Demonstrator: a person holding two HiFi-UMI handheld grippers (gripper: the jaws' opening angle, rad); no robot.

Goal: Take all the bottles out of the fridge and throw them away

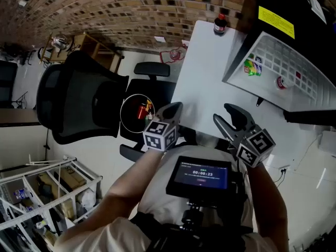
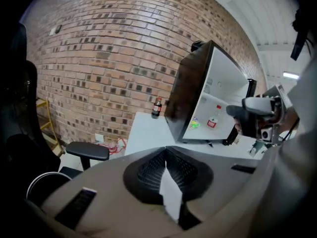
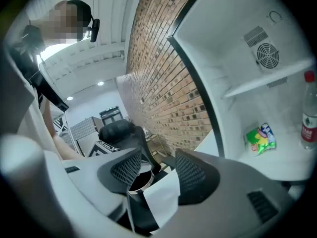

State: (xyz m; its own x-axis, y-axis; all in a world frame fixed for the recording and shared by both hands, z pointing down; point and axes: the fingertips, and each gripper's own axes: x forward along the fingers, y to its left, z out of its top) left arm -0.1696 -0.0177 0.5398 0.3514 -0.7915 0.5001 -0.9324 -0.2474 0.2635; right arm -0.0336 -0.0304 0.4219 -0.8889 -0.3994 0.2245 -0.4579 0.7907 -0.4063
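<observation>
The left gripper (image 1: 173, 109) is closed on nothing and the right gripper (image 1: 222, 113) stands open and empty. Past them the bin (image 1: 122, 112) holds something red (image 1: 142, 111), perhaps a binned bottle, though it is too small to tell. Farther off, one clear bottle (image 1: 283, 82) is left in the open fridge (image 1: 294, 101), upright, long axis vertical, cap up, and a cola bottle (image 1: 220, 24) stands on the table (image 1: 199, 72).

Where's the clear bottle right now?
Right gripper view, far right: the clear bottle stands inside the open fridge, under the shelf, just right of a green packet.
</observation>
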